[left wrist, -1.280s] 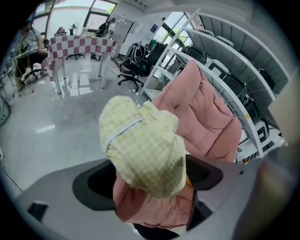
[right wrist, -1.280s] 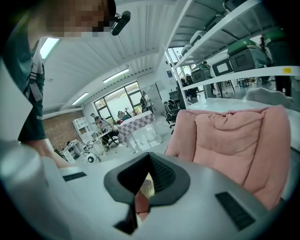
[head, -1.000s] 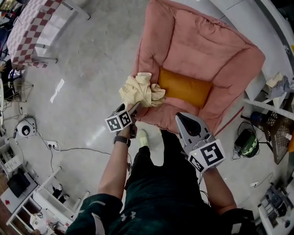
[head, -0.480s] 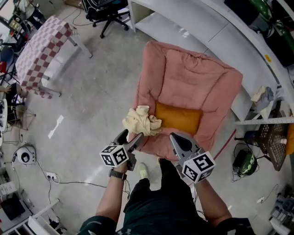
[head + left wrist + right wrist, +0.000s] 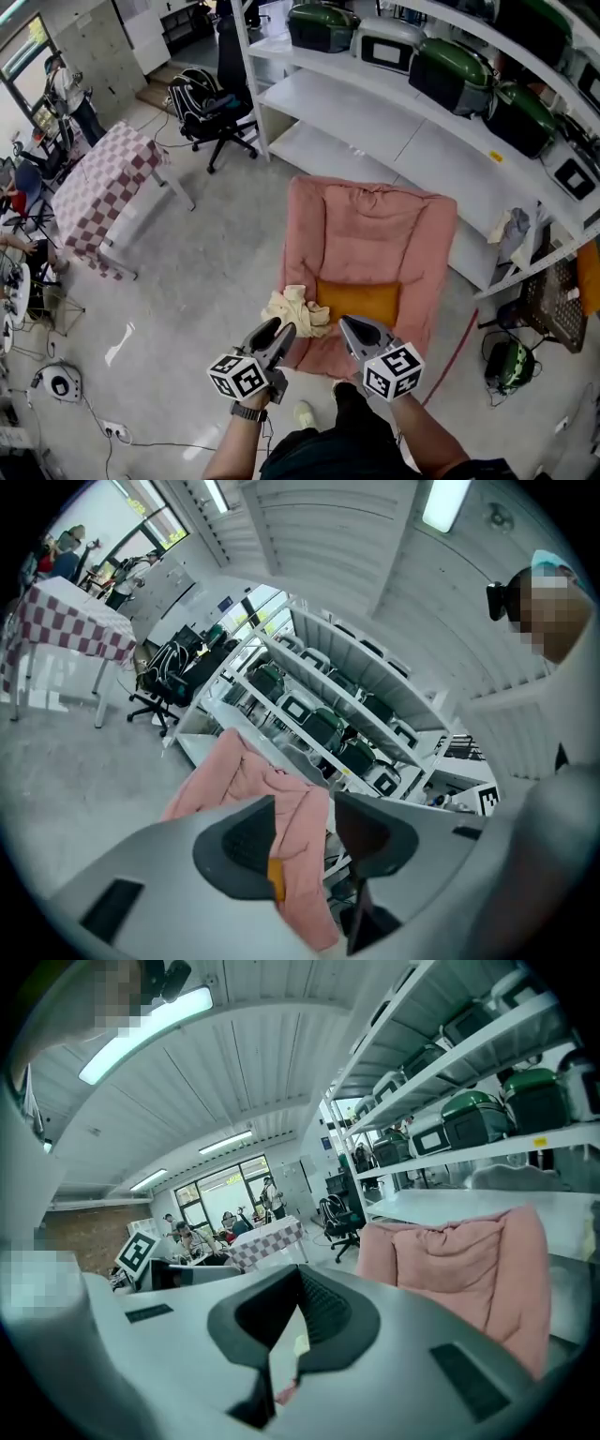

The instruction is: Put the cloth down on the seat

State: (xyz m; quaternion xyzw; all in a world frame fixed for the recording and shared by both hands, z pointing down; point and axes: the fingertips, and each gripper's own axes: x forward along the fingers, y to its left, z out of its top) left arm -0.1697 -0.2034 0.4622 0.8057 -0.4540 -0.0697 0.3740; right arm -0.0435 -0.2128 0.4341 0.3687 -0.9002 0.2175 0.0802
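The cream cloth (image 5: 296, 310) lies crumpled at the front left of the pink armchair (image 5: 375, 234), half on the orange seat cushion (image 5: 361, 302). My left gripper (image 5: 284, 331) hovers just in front of the cloth and apart from it. Its jaws are closing with nothing between them. In the left gripper view the armchair (image 5: 239, 780) shows through the gap of the left gripper (image 5: 305, 808). My right gripper (image 5: 345, 323) is over the seat's front edge, tips together and empty. The right gripper (image 5: 298, 1270) points level at the armchair (image 5: 459, 1260).
White shelving (image 5: 403, 122) with green-and-white appliances (image 5: 450, 66) runs behind the armchair. A checkered table (image 5: 98, 192) and a black office chair (image 5: 211, 94) stand to the left. A mesh basket (image 5: 553, 291), a green helmet-like item (image 5: 511, 361) and floor cables (image 5: 141, 442) lie nearby.
The view has pulled back and tipped upward. Both grippers have drawn back from the cloth, which stays on the seat. The left jaws stand closer together than before.
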